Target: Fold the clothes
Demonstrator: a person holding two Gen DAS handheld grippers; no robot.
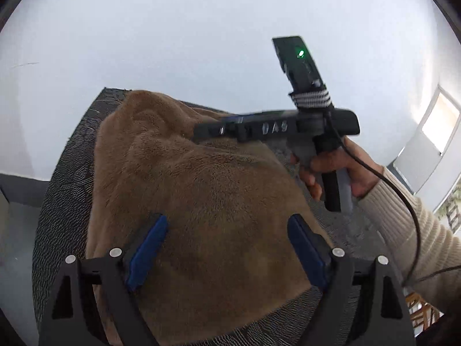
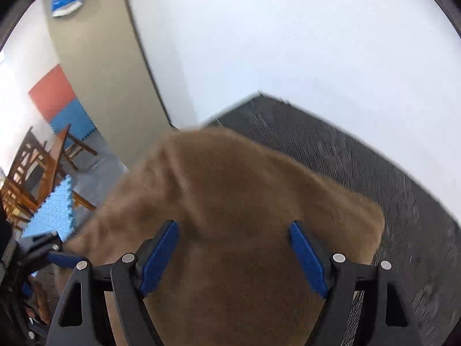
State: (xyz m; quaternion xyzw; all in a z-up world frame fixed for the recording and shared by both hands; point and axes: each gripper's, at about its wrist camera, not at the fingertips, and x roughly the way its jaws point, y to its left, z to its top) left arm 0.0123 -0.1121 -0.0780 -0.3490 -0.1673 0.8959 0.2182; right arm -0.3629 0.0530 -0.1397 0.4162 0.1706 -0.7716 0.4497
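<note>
Dark woven table mat [image 1: 60, 190], ribbed texture, spread across the lower half, far corner at about 11 o'clock. Behind, pale plain wall [image 1: 173, 28]. At 3 o'clock, bright window [image 1: 438, 121] in a white frame. In the right wrist view, same mat [image 2: 360, 167] running toward 4 o'clock; at 9 o'clock, wooden chairs [image 2: 31, 170] stacked together, a light-blue foam puzzle tile [image 2: 53, 210] just below them; red and blue foam tiles [image 2: 60, 103] against the wall at 10 o'clock; beige pillar [image 2: 98, 57] toward 11 o'clock
</note>
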